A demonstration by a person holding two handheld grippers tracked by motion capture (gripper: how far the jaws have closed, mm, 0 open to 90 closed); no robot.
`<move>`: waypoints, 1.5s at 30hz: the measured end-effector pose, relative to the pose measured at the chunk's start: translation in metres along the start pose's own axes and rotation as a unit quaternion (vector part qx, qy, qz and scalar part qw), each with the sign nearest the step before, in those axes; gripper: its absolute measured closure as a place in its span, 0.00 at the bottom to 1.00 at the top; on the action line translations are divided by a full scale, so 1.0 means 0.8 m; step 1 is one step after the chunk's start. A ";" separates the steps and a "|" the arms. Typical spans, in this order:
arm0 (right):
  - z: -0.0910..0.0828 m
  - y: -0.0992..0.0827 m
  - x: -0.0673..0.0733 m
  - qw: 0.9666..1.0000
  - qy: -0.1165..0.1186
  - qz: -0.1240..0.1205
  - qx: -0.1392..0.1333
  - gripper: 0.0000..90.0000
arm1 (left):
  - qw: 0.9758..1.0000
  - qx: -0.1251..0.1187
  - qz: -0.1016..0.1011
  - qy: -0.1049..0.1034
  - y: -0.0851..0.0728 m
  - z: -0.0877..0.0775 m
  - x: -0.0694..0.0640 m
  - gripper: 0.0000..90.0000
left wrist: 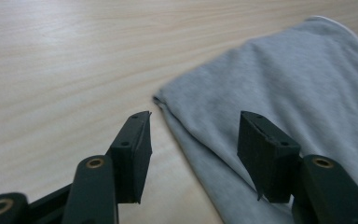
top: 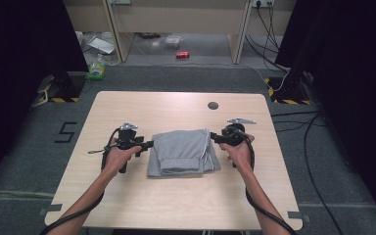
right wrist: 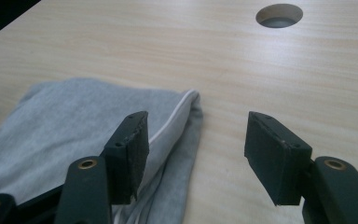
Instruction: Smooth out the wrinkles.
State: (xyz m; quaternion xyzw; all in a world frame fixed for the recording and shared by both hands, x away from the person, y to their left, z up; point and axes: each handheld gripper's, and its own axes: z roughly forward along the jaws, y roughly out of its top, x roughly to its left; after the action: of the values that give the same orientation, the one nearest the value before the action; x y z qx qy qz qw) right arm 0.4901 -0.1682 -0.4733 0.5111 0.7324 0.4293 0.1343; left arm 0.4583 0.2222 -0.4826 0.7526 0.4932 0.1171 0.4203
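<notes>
A folded grey garment (top: 182, 152) with a white trim line lies in the middle of the wooden table (top: 176, 205). My left gripper (top: 149, 144) points at its left edge, jaws open. In the left gripper view the garment's corner (left wrist: 284, 93) lies below and beyond the left gripper (left wrist: 193, 135), and neither pad presses on it. My right gripper (top: 213, 137) points at the garment's right edge, also open. In the right gripper view the trimmed edge of the garment (right wrist: 74, 126) runs under the left jaw of the right gripper (right wrist: 196, 140), and bare wood shows between the jaws.
A round cable hole (top: 213, 105) (right wrist: 279, 15) sits in the table behind the garment. Dark stand bases with hazard tape (top: 61, 93) (top: 286, 93) flank the far corners. A red can (top: 182, 55) and other clutter lie on the floor beyond.
</notes>
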 end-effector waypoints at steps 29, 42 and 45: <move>-0.088 -0.080 0.027 0.996 0.020 -0.081 0.021 0.42 | 0.998 0.008 0.054 -0.029 -0.097 -0.089 -0.060 0.20; -0.115 -0.119 0.032 0.995 0.018 -0.093 0.036 0.40 | 0.996 0.005 0.074 -0.041 -0.136 -0.108 -0.077 0.19; -0.121 -0.127 0.034 0.994 0.015 -0.099 0.041 0.39 | 0.996 0.010 0.079 -0.043 -0.146 -0.113 -0.081 0.19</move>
State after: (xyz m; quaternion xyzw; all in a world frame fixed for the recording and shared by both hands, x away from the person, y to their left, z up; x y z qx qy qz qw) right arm 0.3524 -0.2037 -0.4870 0.4343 0.7985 0.3913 0.1440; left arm 0.2983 0.2332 -0.4986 0.7977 0.4151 0.1124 0.4228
